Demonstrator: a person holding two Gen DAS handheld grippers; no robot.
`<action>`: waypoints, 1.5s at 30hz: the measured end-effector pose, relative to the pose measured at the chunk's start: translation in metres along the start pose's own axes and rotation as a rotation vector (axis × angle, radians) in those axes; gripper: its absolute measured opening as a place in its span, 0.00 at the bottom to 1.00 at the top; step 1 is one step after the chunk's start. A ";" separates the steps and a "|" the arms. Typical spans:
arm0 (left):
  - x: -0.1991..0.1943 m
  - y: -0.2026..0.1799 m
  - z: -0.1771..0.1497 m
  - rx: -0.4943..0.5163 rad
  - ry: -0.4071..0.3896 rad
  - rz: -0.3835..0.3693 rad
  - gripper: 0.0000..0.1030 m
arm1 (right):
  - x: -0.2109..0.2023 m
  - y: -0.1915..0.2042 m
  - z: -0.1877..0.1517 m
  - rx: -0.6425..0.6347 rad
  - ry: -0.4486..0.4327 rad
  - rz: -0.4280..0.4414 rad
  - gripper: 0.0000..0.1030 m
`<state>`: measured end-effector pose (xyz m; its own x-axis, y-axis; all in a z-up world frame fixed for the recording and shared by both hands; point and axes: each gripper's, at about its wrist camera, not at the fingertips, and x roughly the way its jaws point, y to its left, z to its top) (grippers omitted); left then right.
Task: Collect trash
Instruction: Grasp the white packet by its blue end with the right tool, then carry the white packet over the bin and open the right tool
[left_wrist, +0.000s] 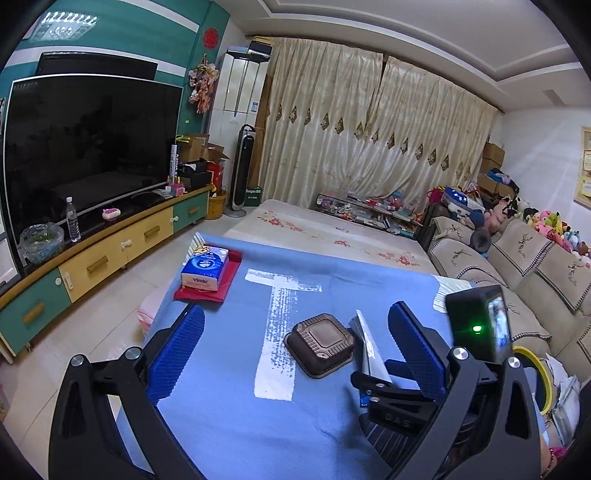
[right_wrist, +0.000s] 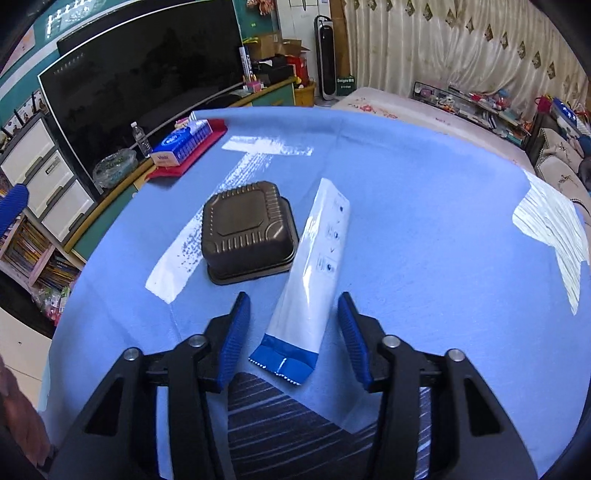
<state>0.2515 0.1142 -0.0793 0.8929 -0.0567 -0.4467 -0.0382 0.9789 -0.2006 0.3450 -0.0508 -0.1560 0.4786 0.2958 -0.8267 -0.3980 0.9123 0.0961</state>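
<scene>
Two pieces of trash lie on the blue-covered desk (right_wrist: 424, 206), and from where I stand the job is plainly a pick of the smaller one. Largest thing first: the desk cloth is flat and bare around both items, with a white taped T (right_wrist: 207, 221) running under the dark food container (right_wrist: 249, 232), which sits upside down, rim on the cloth. Just beside it, on its right in the right wrist view, lies the long white and blue wrapper (right_wrist: 314, 280), its sealed blue end pointing toward the tool.

That right tool (right_wrist: 293, 332) hangs over the wrapper's near end with its blue pads half apart, one on each side of the packet and neither pressing on it, so nothing is held yet. The left tool (left_wrist: 295, 347) stands wide and empty, well short of the container.

To do this well, I would say lower the right tool until the pads straddle the packet close to the cloth, then close across its narrow width, not its length. A thin, slick film like this will likely slip or fold, so a low, square bite matters. Keep clear of the container's rim on the left pad's side.
</scene>
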 end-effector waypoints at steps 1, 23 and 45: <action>0.000 -0.002 0.000 0.005 -0.001 0.000 0.95 | 0.001 -0.001 0.000 0.002 0.003 -0.002 0.40; 0.006 -0.010 -0.006 0.011 0.013 -0.001 0.95 | -0.039 -0.051 -0.022 0.085 -0.055 -0.023 0.29; 0.036 -0.017 -0.019 0.055 0.091 0.026 0.95 | -0.160 -0.308 -0.161 0.584 -0.164 -0.437 0.29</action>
<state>0.2752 0.0919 -0.1087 0.8475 -0.0458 -0.5288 -0.0346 0.9894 -0.1411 0.2652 -0.4242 -0.1423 0.6265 -0.1316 -0.7682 0.3137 0.9449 0.0939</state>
